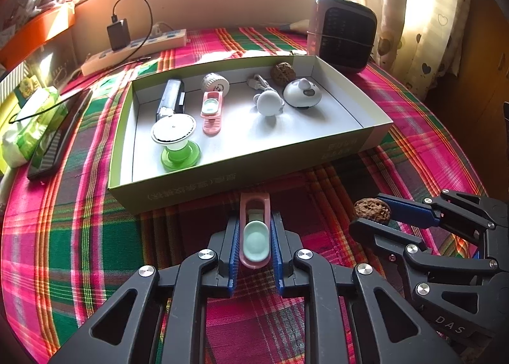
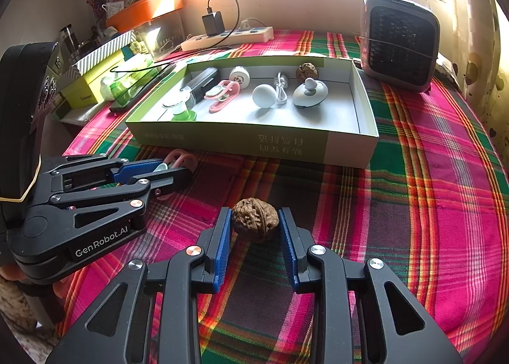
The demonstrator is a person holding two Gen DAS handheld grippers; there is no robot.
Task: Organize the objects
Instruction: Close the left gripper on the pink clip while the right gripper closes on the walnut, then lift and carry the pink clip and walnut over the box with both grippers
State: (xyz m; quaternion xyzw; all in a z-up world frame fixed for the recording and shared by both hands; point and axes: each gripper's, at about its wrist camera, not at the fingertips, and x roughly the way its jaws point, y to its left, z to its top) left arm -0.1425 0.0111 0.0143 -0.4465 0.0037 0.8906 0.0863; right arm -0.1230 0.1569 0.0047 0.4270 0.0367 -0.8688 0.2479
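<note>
My left gripper (image 1: 254,223) is shut on a pink clip with a mint-green pad (image 1: 255,238), low over the plaid cloth just in front of the green box (image 1: 241,181). In the right wrist view the same left gripper (image 2: 173,170) shows at the left, with the clip (image 2: 183,157) poking out of it. My right gripper (image 2: 254,215) is shut on a brown walnut (image 2: 254,220), and both also show in the left wrist view: right gripper (image 1: 370,213), walnut (image 1: 372,208). Inside the box lie a second pink clip (image 1: 211,109), another walnut (image 1: 282,73) and several white items.
A grey fan heater (image 1: 343,36) stands behind the box at the right. A power strip with a black charger (image 1: 136,47) lies at the back left. A dark phone (image 1: 57,138) and a tissue pack (image 1: 28,128) sit left of the box. Plaid cloth covers the table.
</note>
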